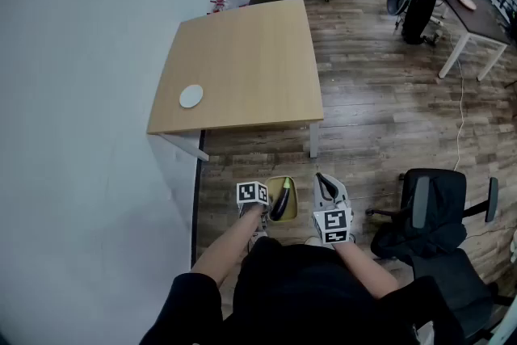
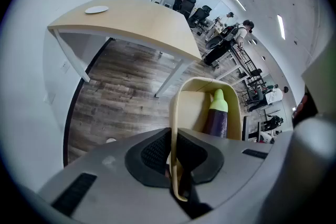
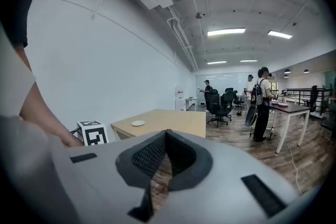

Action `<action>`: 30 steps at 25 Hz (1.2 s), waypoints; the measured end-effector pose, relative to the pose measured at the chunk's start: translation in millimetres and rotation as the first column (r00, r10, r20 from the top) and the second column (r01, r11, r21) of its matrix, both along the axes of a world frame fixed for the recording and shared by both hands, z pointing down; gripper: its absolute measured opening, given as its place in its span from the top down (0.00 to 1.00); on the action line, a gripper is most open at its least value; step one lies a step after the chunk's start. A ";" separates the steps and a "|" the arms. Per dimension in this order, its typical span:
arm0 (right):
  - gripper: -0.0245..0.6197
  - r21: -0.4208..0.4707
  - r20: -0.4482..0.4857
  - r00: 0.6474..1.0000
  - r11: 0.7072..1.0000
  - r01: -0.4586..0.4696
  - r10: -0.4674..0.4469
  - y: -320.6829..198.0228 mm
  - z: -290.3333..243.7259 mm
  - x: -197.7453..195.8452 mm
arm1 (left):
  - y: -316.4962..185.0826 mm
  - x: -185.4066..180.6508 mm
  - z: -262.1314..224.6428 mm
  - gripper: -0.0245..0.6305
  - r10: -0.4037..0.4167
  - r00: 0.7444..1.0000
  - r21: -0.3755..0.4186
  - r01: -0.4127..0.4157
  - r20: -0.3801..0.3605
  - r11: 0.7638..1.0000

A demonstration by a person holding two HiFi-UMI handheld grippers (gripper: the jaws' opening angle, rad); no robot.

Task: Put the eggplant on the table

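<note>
Our left gripper (image 2: pixel 176 165) clamped on the rim of the yellow tray (image 2: pixel 180 107), eggplant (image 2: pixel 218 119) inside, our right gripper (image 3: pixel 167 136) closed, empty, table (image 1: pixel 242 61) ahead.

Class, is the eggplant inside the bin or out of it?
Inside: the eggplant lies within the yellow bin, not on the table.

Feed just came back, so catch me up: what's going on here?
A person stands short of the wooden table, carrying a beige tub by its rim, which is pinched in the left claw. The eggplant lies inside the tub, not yet on the table. The right claw is shut on nothing. A small white dish sits on the table.
</note>
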State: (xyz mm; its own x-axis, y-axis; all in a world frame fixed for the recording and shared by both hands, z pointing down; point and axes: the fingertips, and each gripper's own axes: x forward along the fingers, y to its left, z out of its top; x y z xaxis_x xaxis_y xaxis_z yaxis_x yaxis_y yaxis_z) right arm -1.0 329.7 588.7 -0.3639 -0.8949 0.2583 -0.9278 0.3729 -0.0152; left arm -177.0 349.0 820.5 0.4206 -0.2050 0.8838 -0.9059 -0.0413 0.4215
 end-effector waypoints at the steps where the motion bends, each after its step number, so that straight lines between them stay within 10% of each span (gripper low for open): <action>1: 0.87 0.002 0.006 1.000 1.000 -0.002 0.002 0.0 -1.0 4.9 | -0.7 4.7 -1.8 0.93 -0.002 1.000 -0.002 0.002 -0.001 1.000; 14: 0.87 -0.018 0.101 0.994 0.999 -0.027 0.028 -14.0 3.9 36.4 | -32.4 50.4 -2.3 0.93 -0.001 0.998 -0.019 0.000 -0.063 1.000; 30: 0.87 -0.096 0.009 0.999 0.994 -0.053 0.054 -180.2 17.9 32.6 | -225.6 63.6 -3.7 0.93 0.059 0.991 0.020 -0.057 -0.123 0.998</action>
